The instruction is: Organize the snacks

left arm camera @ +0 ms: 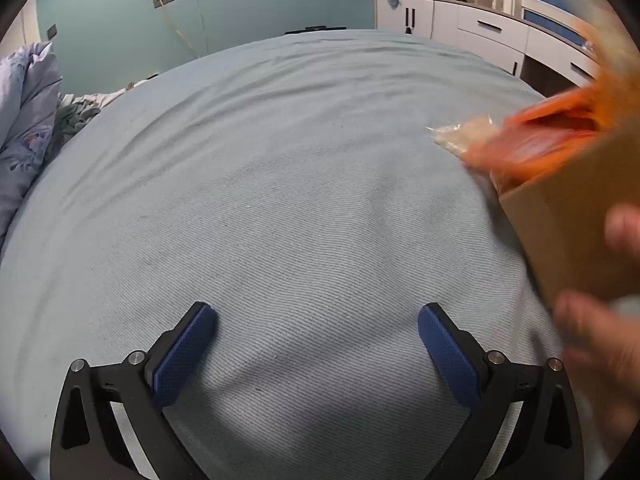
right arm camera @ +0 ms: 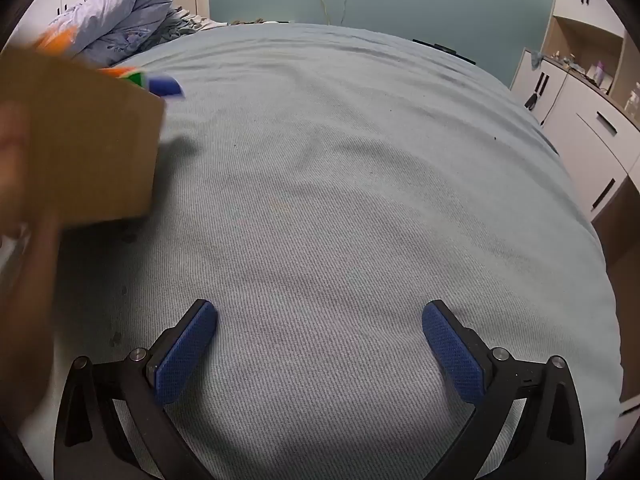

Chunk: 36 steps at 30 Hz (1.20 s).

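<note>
Both grippers hang over a bed (left arm camera: 280,160) covered in a pale blue-grey sheet, each tilted down toward the fabric. The left gripper (left arm camera: 318,320) has its blue pads spread wide, with only bare sheet between them. The right gripper (right arm camera: 320,320) stands the same way, jaws fully apart and nothing in them.

A cardboard box (left arm camera: 580,216) is tipped in the air at the right edge of the left view, blurred with motion. A bare hand (left arm camera: 608,340) holds it from below; fingers show against its side. The same box (right arm camera: 80,140) fills the left side of the right view, again with a blurred hand (right arm camera: 16,200) on it. It sits between the two grippers, touching neither.

Snacks are at the mouth of the box. An orange pack (left arm camera: 552,140) shows at the opening in the left view, too blurred to read. Just past it, a clear bag (left arm camera: 460,134) of pale contents lies on the sheet or just above it; which, I cannot tell. In the right view a blue pack (right arm camera: 166,86) pokes past the box's upper edge, with bits of green and orange beside it.

A crumpled lilac quilt (right arm camera: 116,16) lies at the far left of the bed. White cabinets (left arm camera: 472,20) stand along the right wall.
</note>
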Tool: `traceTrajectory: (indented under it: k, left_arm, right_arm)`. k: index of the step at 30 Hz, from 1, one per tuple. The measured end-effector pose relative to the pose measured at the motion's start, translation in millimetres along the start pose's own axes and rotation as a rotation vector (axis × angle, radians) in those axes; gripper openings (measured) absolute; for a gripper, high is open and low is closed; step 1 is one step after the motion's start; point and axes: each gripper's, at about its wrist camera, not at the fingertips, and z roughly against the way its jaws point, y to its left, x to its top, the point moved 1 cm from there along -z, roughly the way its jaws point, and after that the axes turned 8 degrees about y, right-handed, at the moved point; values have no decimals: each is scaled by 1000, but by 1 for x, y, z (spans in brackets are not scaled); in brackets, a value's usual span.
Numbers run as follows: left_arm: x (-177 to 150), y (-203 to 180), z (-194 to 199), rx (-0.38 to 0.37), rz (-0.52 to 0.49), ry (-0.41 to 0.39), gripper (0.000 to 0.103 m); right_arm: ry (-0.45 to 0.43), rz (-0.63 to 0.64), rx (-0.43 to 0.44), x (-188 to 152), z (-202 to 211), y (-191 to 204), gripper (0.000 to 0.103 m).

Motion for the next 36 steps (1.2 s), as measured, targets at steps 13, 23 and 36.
traceTrajectory:
  k: [13, 23, 36]
  left_arm:
    - [0, 1, 1, 1, 0, 0, 103]
    - [-3, 2, -2, 4, -1, 0, 103]
    - [0, 0, -1, 2, -1, 0, 103]
  right_arm:
    - [0, 0, -1, 0, 1, 1, 103]
    - [0, 0, 0, 0, 1, 2, 103]
    - [0, 0, 0, -1, 1, 2, 103]
